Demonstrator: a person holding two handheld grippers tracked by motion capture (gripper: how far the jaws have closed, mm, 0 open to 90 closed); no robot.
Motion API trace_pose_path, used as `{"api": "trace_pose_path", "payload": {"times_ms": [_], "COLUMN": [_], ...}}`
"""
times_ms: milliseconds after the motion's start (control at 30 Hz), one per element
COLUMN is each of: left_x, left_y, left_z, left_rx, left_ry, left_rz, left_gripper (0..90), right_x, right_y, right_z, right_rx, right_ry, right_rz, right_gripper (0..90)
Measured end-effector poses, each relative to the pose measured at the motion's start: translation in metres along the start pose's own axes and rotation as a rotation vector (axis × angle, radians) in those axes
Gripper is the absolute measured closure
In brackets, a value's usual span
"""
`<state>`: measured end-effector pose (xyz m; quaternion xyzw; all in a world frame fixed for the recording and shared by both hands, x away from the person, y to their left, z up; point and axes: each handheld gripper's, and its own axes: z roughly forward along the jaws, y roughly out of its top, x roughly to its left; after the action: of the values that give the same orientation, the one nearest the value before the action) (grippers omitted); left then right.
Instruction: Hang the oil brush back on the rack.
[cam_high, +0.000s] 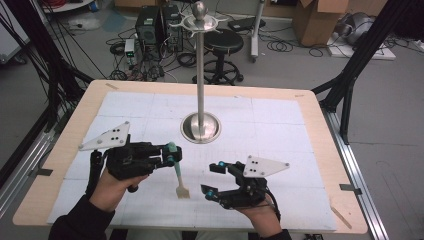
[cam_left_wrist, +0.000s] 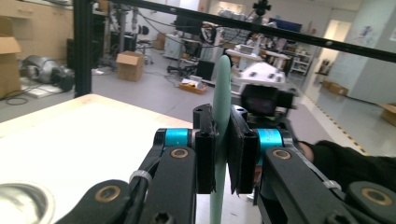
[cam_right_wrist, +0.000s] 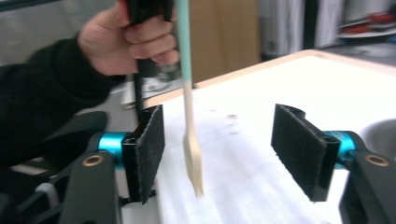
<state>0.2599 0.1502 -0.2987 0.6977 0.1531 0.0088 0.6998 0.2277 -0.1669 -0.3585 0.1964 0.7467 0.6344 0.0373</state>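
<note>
Two grippers work near the person's edge of the table (cam_high: 60, 200). Nearest, at about five o'clock from the table's middle, the right gripper (cam_high: 213, 181) stands with its jaws spread wide and nothing pressed between them; no earlier look is needed to see the pads well apart in its own view, either side of the tool's wooden end. From it, the spatula (cam_high: 177, 172) lies at roughly nine o'clock, just beside the open jaws. Its long axis runs nearly upright, mint-green handle on top, pale wooden blade hanging down just above the white mat (cam_high: 280, 150); whether the blade touches the mat is hard to tell. Next out, at about seven o'clock, the left gripper (cam_high: 172, 154) is clenched on the green handle, so the left hand is the one carrying it. Farthest, near the middle, a tall metal stand (cam_high: 201, 75) rises from a round base. Motion blur softens the right gripper view, and the handle's lower part is cut off in the left gripper view.
</note>
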Motion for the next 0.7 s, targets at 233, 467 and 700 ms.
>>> {"api": "trace_pose_path", "payload": {"times_ms": [233, 467, 700], "left_x": [0.019, 0.037, 0.066], "left_y": [0.018, 0.043, 0.082], "left_z": [0.009, 0.02, 0.033], "left_rx": [0.009, 0.016, 0.013], "left_ry": [0.042, 0.037, 0.026], "left_rz": [0.001, 0.001, -0.005], "left_gripper": [82.6, 82.5, 82.6], "right_x": [-0.004, -0.007, -0.006], "right_y": [-0.002, -0.005, -0.005], "right_z": [-0.028, -0.038, -0.04], "right_rx": [0.0, -0.011, -0.015], "right_ry": [-0.193, -0.243, -0.263], "right_rz": [-0.06, -0.066, -0.087], "right_gripper": [24.0, 23.9, 23.9]}}
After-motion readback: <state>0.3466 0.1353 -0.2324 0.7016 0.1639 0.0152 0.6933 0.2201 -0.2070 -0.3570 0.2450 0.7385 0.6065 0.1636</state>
